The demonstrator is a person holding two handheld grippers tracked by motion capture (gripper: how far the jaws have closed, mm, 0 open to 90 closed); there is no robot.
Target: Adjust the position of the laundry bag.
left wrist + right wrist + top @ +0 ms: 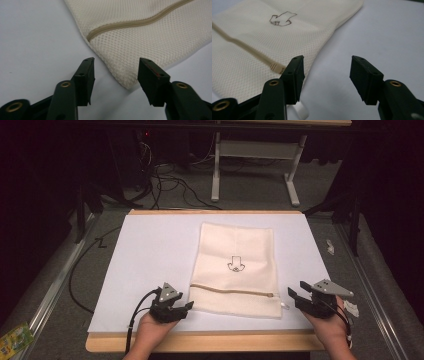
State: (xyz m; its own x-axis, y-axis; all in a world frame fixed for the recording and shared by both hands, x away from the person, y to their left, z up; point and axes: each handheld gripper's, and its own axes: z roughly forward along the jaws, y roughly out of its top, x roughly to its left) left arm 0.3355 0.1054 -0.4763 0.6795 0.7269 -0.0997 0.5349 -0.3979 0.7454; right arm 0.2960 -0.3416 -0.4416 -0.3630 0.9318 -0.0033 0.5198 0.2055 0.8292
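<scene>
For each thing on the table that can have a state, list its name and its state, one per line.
mesh bag: lying flat on the white sheet, held by neither gripper.
zipper: closed along its length, pull at the bag's right edge.
left gripper: jaws apart, either side of the bag's near corner, not pressing on it.
right gripper: jaws apart, nothing between them, beside the bag's right edge.

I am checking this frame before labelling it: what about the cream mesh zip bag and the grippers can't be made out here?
- Cream mesh zip bag: what is inside, if anything; the mesh is opaque in every view.
- Small black drawing on the bag: too small in the high view, slanted in the right gripper view.
- White zip pull: cut off by the bottom edge, partly behind the right gripper.
- Bag's far end: beyond the frame in the left gripper view, above the left gripper.
</scene>
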